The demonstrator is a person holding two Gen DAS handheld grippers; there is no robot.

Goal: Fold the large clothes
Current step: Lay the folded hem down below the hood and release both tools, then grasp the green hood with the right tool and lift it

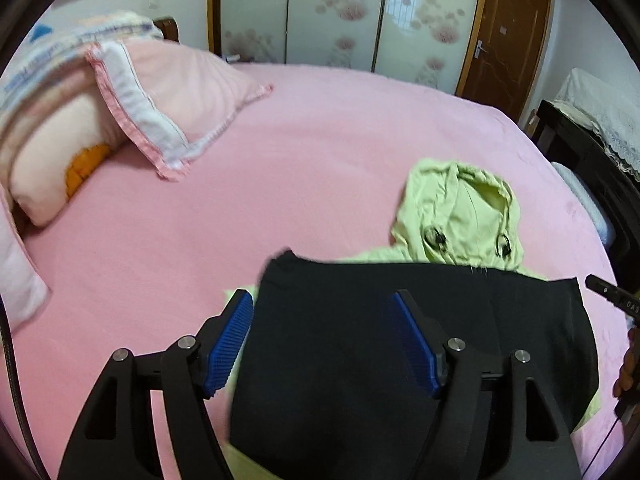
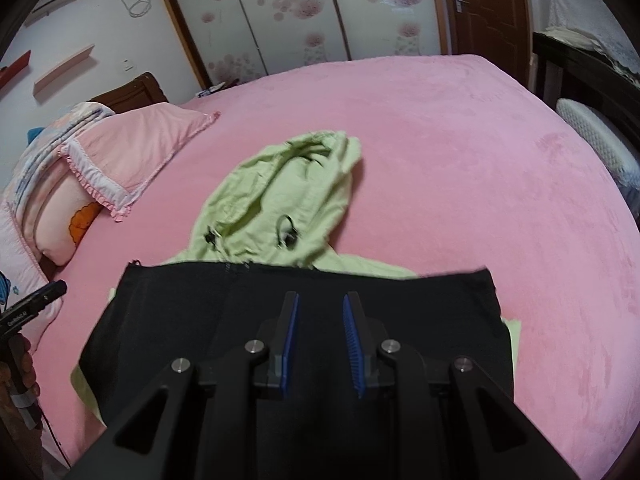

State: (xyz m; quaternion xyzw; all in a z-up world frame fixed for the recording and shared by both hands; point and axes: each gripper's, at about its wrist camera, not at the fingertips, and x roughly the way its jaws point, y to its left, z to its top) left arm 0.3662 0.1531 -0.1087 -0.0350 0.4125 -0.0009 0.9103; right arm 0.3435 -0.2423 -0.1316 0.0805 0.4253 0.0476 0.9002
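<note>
A light green hooded jacket lies on the pink bed, its hood pointing away from me. The black part of the garment is spread flat over the green body, with green edges peeking out at the sides. My left gripper hovers above the black fabric's left half, its blue pads wide apart and nothing between them. Over the middle of the black fabric, my right gripper shows a narrow gap between its pads, and nothing is pinched there.
Pink pillows and a folded quilt are stacked at the left head end. Sliding wardrobe doors and a brown door stand beyond the bed. Dark furniture with a lace cover lines the right side.
</note>
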